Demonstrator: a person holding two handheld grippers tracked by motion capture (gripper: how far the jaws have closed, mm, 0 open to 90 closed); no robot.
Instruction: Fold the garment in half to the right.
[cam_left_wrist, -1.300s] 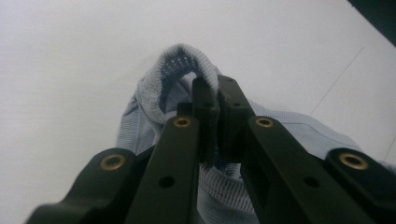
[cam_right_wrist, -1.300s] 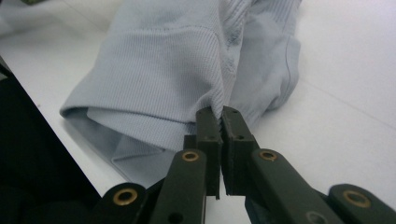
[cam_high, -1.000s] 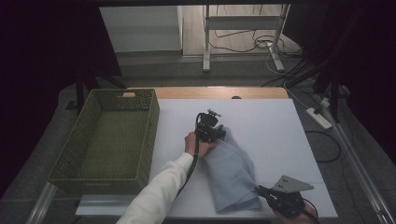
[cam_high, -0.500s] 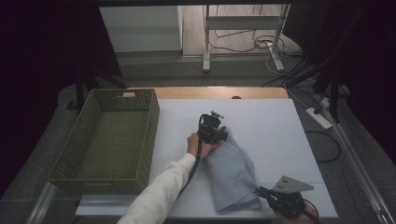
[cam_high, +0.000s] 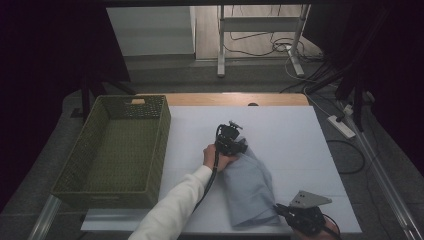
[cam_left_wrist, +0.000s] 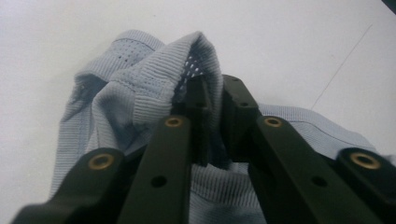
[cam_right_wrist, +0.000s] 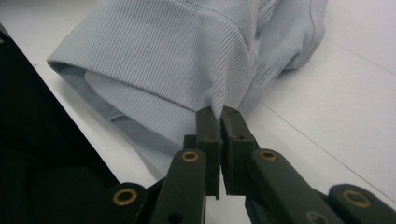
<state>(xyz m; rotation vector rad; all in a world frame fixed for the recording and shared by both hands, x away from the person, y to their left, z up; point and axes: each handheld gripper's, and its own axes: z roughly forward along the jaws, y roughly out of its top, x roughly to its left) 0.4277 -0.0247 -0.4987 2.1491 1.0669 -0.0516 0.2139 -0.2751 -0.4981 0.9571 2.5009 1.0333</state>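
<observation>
A pale blue knitted garment (cam_high: 247, 187) lies folded lengthwise on the white table (cam_high: 280, 130), running from the middle toward the near edge. My left gripper (cam_high: 239, 146) pinches the garment's far end; in the left gripper view its jaws are shut on a ribbed fold (cam_left_wrist: 205, 70) that bunches up over the tips. At the garment's near right corner my right gripper (cam_high: 280, 210) is shut on the ribbed edge (cam_right_wrist: 219, 105), which puckers where the jaws hold it. A white sleeve (cam_high: 170, 210) reaches in from the bottom.
An olive woven basket (cam_high: 115, 150) stands at the table's left side. Beyond the far wooden edge (cam_high: 235, 99) are a table frame (cam_high: 260, 40) and cables on the floor. A power strip (cam_high: 341, 126) lies off the right side.
The left gripper and the garment's far end have shifted slightly right and toward the person. The right gripper has stayed at the near corner.
</observation>
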